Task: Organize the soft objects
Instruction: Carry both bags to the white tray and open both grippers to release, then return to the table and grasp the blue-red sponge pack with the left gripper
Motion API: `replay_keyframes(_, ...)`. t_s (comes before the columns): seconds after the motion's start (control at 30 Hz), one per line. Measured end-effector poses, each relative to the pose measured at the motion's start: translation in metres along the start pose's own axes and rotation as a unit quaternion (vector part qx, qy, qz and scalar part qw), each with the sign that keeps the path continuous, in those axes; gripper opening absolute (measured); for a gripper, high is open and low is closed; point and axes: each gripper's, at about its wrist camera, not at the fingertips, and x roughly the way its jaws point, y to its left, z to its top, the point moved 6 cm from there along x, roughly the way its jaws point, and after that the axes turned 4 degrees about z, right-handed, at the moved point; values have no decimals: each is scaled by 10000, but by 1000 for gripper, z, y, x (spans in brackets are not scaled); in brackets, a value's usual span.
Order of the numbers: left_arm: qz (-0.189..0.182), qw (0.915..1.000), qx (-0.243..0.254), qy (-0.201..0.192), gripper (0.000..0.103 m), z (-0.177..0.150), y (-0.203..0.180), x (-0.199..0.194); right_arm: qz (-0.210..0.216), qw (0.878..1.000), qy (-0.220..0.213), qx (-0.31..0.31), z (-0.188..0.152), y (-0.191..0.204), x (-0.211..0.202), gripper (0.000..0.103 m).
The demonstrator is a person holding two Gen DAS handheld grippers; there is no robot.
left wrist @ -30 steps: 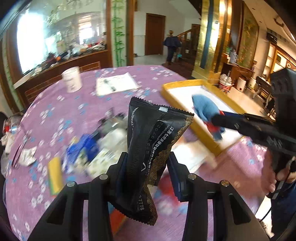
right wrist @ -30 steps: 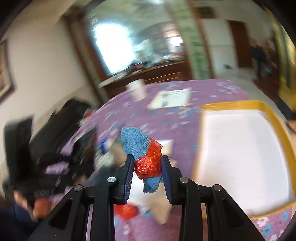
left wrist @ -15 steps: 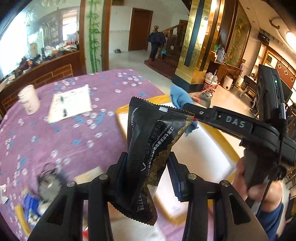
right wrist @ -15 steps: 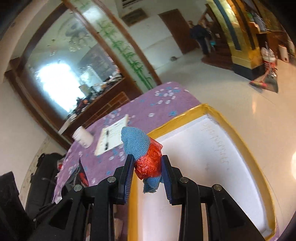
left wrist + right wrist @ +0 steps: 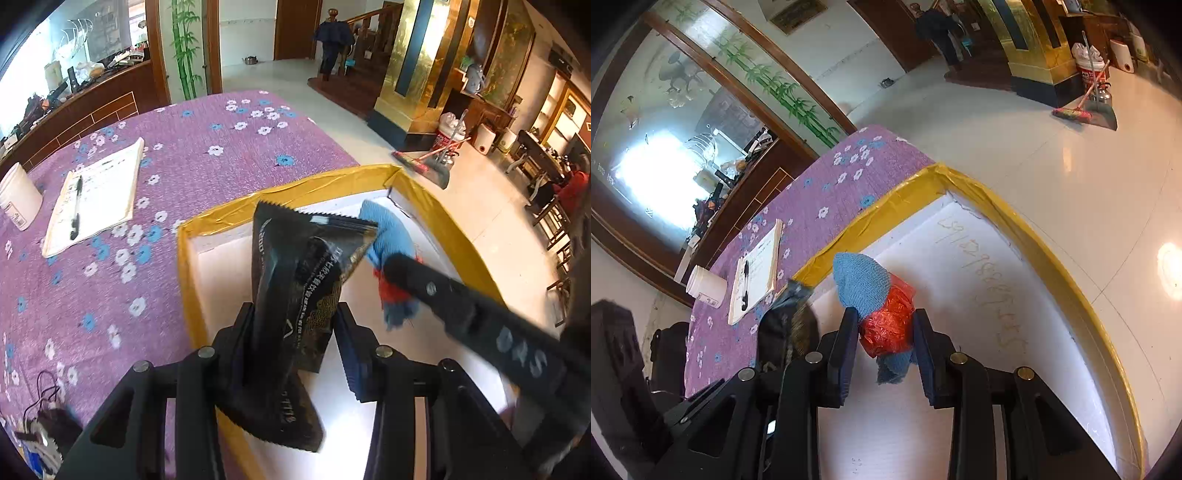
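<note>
My left gripper (image 5: 295, 343) is shut on a black snack packet (image 5: 299, 295) and holds it upright over the near left corner of the white foam box with a yellow taped rim (image 5: 229, 216). My right gripper (image 5: 884, 350) is shut on a blue knitted cloth with red plastic wrap (image 5: 882, 306), held above the box's floor (image 5: 979, 295). In the left wrist view the right gripper (image 5: 395, 273) reaches in from the right with the blue cloth (image 5: 384, 229). The black packet (image 5: 790, 321) shows blurred at the left of the right wrist view.
The box sits on a purple flowered tablecloth (image 5: 110, 288). A notepad with a pen (image 5: 96, 195) and a white jar (image 5: 18, 199) lie at the far left. Cables and small items (image 5: 44, 424) lie near the front left. The table's edge drops to a tiled floor (image 5: 1071, 147).
Both grippers have swung right from the cluttered part of the table to over the foam box, and have come lower towards it. Each still holds its item.
</note>
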Motion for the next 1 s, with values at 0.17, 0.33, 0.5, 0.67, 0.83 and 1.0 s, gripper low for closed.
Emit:
replay_keyframes(0.17, -109, 9996, -199, 172, 42, 7, -3, 22, 10, 9999, -41, 133, 2, -3, 3, 34)
replay_keyframes(0.33, -122, 9994, -223, 230, 42, 7, -8, 33, 23, 9997, -40, 260, 4, -7, 7, 34)
replay_keyframes(0.5, -108, 9995, -224, 203, 46, 6, -9, 30, -37, 9997, -15, 251, 3, -6, 8, 41)
replay_keyframes(0.67, -141, 9991, -329, 219, 51, 7, -3, 24, -60, 9996, -131, 241, 4, -7, 2, 51)
replay_keyframes(0.83, -170, 9986, -455, 213, 51, 4, 4, 8, -7, 9991, -364, 212, 9, -4, -13, 51)
replay_keyframes(1.0, -144, 9986, -494, 88, 52, -2, 11, -13, -1, 9992, -400, 63, 6, 4, -16, 52)
